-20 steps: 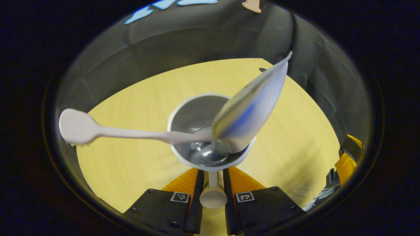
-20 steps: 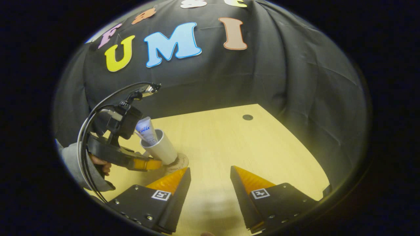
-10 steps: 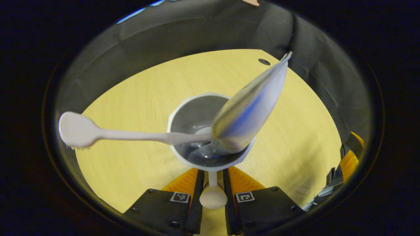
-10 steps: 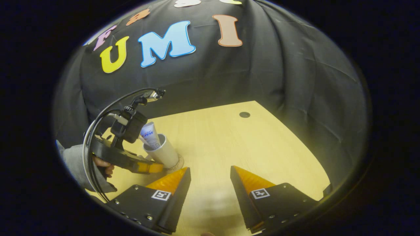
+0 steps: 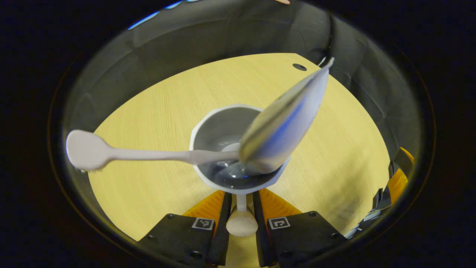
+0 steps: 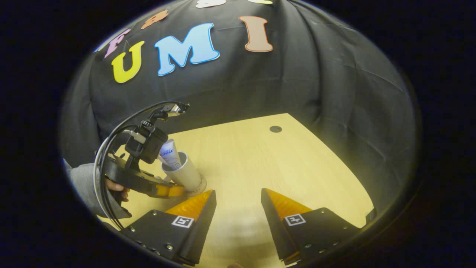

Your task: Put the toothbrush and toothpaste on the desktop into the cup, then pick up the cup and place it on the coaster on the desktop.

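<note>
A white cup (image 5: 212, 131) fills the middle of the left gripper view, and my left gripper (image 5: 241, 198) is shut on its handle (image 5: 241, 223). A white toothbrush (image 5: 148, 154) sticks out of the cup to the left; a toothpaste tube (image 5: 286, 119) leans out to the upper right. In the right gripper view the cup (image 6: 186, 173) is slightly tilted with its base on the round coaster (image 6: 200, 187), the tube (image 6: 169, 154) is in it, and the left gripper (image 6: 163, 190) is at its side. My right gripper (image 6: 238, 195) stands open over bare desktop, right of the cup.
The wooden desktop (image 6: 260, 160) has a small dark hole (image 6: 275, 129) near its far edge. A hand (image 6: 115, 186) in a grey sleeve (image 6: 83, 182) holds the left gripper, with a looped cable (image 6: 122, 123) above it. Black cloth walls the desk at the back and right.
In the right gripper view the cup has come down and slightly toward me onto the coaster, hiding more of it. The right gripper has stayed open.
</note>
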`<state>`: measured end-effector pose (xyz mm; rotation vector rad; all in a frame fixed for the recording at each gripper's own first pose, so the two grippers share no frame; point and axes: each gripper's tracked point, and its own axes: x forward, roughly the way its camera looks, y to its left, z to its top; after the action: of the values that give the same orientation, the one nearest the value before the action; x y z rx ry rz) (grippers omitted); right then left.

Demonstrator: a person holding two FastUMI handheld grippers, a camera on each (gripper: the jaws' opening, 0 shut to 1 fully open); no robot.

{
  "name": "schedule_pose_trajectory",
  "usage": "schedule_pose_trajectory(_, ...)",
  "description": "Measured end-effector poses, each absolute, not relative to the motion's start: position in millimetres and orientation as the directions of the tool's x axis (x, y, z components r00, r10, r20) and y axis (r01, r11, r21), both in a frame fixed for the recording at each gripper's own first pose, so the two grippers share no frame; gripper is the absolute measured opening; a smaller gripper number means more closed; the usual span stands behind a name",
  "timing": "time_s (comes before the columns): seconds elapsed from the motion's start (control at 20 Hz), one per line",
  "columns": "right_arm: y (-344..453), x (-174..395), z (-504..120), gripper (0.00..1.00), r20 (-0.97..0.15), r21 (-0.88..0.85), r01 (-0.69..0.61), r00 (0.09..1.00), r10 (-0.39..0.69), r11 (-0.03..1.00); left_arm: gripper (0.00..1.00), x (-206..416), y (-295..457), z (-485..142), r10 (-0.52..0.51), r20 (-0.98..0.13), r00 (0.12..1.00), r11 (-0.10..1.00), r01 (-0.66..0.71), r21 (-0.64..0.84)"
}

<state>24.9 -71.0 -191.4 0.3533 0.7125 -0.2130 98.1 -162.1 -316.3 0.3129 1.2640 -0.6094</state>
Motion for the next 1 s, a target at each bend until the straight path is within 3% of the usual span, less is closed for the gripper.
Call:
schedule_pose_trajectory(0.05, -69.6, 25.3, -190.6, 0.73, -0.669, 0.243, 0.305, 0.74, -0.068, 0.921, 0.39, 97.3, -162.5, -312.4, -0.264, -0.948, 0.179, 0.802, 0.587, -0.113)
schedule_pose_trajectory(0.1, -69.0, 25.2, -190.2, 0.73, -0.668, 0.243, 0.3, 0.741, -0.065, 0.922, 0.44, 97.9, -165.9, -310.4, -0.283, -0.941, 0.185, 0.799, 0.588, -0.124)
schedule_pose_trajectory(0.2, -65.3, 25.0, -187.5, 0.73, -0.663, 0.244, 0.29, 0.746, -0.059, 0.926, 0.82, 99.6, -170.2, -302.5, -0.314, -0.927, 0.206, 0.799, 0.584, -0.141)
schedule_pose_trajectory(0.3, -61.5, 24.8, -183.1, 0.73, -0.656, 0.246, 0.277, 0.753, -0.051, 0.929, 0.98, 99.8, -171.4, -292.0, -0.348, -0.91, 0.226, 0.806, 0.568, -0.167)
schedule_pose_trajectory(0.6, -41.1, 37.7, -157.3, 0.73, -0.613, 0.238, 0.221, 0.789, -0.03, 0.946, 0.97, 102.0, -147.7, -243.0, -0.427, -0.825, 0.37, 0.839, 0.502, -0.209)
schedule_pose_trajectory(1.0, 2.2, 63.1, -82.4, 0.73, -0.432, 0.205, 0.094, 0.902, 0.004, 0.974, 0.97, 116.0, -82.2, -115.6, -0.457, -0.505, 0.732, 0.888, 0.414, -0.203)
